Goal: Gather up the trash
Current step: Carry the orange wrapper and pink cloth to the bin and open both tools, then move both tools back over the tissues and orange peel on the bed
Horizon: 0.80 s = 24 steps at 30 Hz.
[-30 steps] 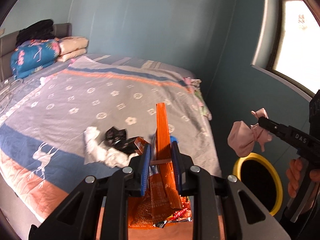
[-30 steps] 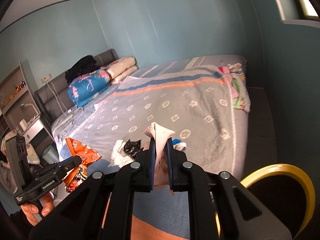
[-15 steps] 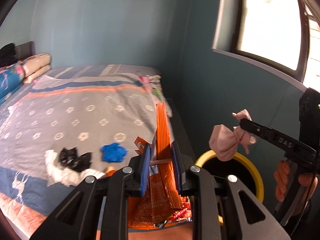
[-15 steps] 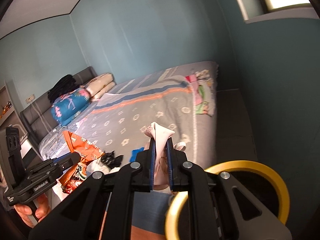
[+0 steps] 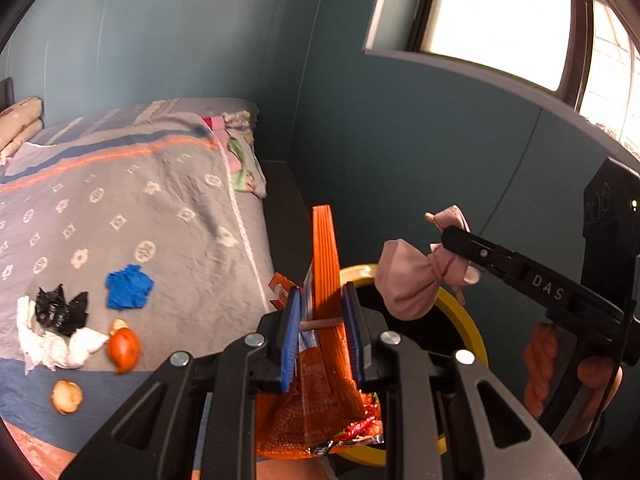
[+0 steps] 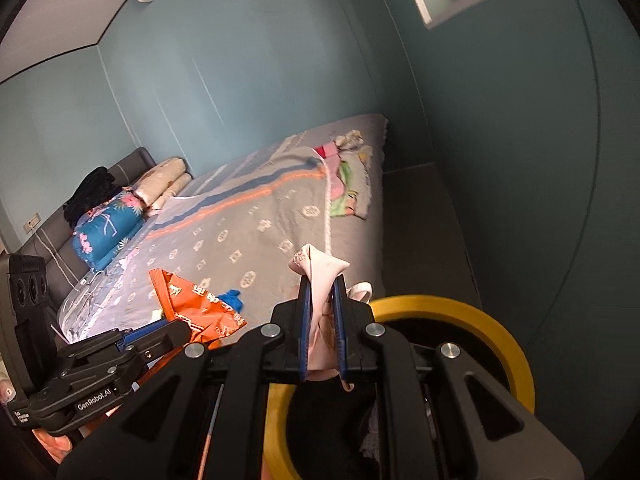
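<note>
Left wrist view: the left claw [image 5: 322,334] is pinching an orange snack wrapper [image 5: 320,368], whose crimped edge stands upright between the blue pads [image 5: 291,340] while the rest hangs crumpled below. Just past it is the bin [image 5: 468,320], round with a yellow rim and a dark inside. Over the bin's rim hangs a pink knotted bag [image 5: 408,280], pinched at its knot by the right claw [image 5: 450,236], which comes in from the right of the bin with a hand [image 5: 568,372] on its handle. Left of the bin lies the bed [image 5: 180,184] with a grey patterned cover. On the bed, well apart from the bin, lie a blue scrap [image 5: 128,286], a black wrapper [image 5: 60,312] on white tissue [image 5: 56,344], an orange peel [image 5: 124,350] and a smaller peel piece [image 5: 67,396].

Right wrist view: the right claw [image 6: 322,320] is pressed together on the pink knotted bag [image 6: 320,272], directly above the bin [image 6: 512,356]. Left of the bin, the left claw [image 6: 182,330] grips the orange snack wrapper [image 6: 192,300] over the bed's [image 6: 260,216] edge. The blue scrap [image 6: 232,298] shows beyond the wrapper. At the far end of the bed from the bin sit pillows [image 6: 160,184] and a blue floral bundle [image 6: 106,228].
</note>
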Tool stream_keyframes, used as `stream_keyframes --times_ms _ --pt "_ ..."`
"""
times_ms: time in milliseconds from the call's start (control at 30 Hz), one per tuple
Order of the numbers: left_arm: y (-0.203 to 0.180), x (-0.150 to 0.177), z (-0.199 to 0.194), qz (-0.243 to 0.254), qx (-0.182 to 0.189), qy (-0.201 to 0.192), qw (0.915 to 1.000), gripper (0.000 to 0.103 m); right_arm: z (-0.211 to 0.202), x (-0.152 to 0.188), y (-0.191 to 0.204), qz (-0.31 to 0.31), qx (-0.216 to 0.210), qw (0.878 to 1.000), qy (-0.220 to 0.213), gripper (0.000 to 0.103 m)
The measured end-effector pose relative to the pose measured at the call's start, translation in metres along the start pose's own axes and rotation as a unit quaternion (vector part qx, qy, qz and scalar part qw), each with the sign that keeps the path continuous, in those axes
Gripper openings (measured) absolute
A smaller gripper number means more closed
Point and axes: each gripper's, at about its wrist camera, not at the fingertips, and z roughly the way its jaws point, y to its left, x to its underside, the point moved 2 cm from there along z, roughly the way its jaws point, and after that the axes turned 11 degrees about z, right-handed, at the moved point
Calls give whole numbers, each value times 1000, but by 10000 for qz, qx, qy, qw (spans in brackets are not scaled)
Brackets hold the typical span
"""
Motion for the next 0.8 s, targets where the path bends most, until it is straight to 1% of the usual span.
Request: stream_keyframes --times_ms 133,300,367,433,467,500,533,567,667,733,800 --pt "-12 3 15 11 125 125 9998 20 6 2 -22 170 112 9998 1 11" --pt "-23 6 26 45 263 196 9995 20 8 4 -39 295 235 9993 -22 12" --pt "-27 7 27 60 299 204 9993 22 7 3 -45 341 266 9991 -53 12" --pt "-26 9 27 15 281 197 9994 33 7 4 -49 362 316 9988 -55 14" --pt "-24 9 26 -39 258 187 9995 39 7 4 -52 384 334 9987 -65 16" --pt "-20 10 25 -136 234 168 9995 44 7 4 -52 402 336 9986 -73 22" --pt "-18 10 23 -185 225 165 9994 45 7 3 -52 421 333 9985 -85 30" --pt "-14 10 22 -244 178 158 9994 49 7 3 -53 446 335 9984 -104 33" --pt "2 9 18 -390 12 104 9992 59 4 3 -52 438 409 9980 -188 34" --pt "13 10 12 -498 -112 52 9987 62 4 2 -50 433 388 9981 -189 36" --pt "24 10 7 -591 -277 6 9979 68 4 2 -47 426 351 9983 -195 37"
